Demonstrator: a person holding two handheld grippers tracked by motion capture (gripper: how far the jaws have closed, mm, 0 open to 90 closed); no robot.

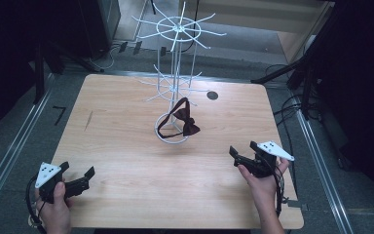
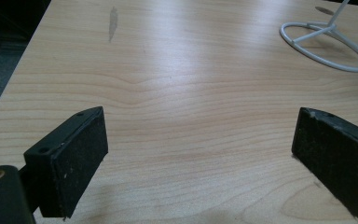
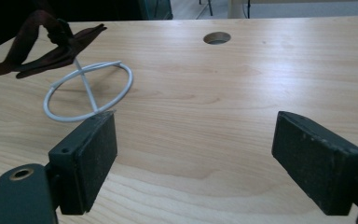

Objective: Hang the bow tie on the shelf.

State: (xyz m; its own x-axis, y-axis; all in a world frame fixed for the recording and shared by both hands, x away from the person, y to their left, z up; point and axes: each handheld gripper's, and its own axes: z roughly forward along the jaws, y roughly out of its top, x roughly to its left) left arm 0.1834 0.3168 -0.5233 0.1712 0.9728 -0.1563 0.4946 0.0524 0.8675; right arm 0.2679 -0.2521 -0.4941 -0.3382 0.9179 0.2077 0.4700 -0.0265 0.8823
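Observation:
A dark brown bow tie (image 1: 190, 127) hangs by its strap from a lower arm of the white wire display rack (image 1: 177, 78), its bow resting over the rack's ring base (image 1: 161, 132). In the right gripper view the bow tie (image 3: 51, 46) drapes over the ring base (image 3: 93, 88) at upper left. My right gripper (image 1: 242, 152) is at the table's right front, open, with bare wood between its pads (image 3: 91, 161). My left gripper (image 1: 78, 171) is at the left front corner, open over bare wood, its pads (image 2: 79, 158) wide apart. The ring base (image 2: 326, 46) lies far ahead of it.
The wooden table (image 1: 126, 146) has a round cable hole (image 1: 212, 95) behind the rack and a dark smudge (image 1: 88, 120) at left. Cables and dark stands line the floor around the table. Metal rails run along both sides.

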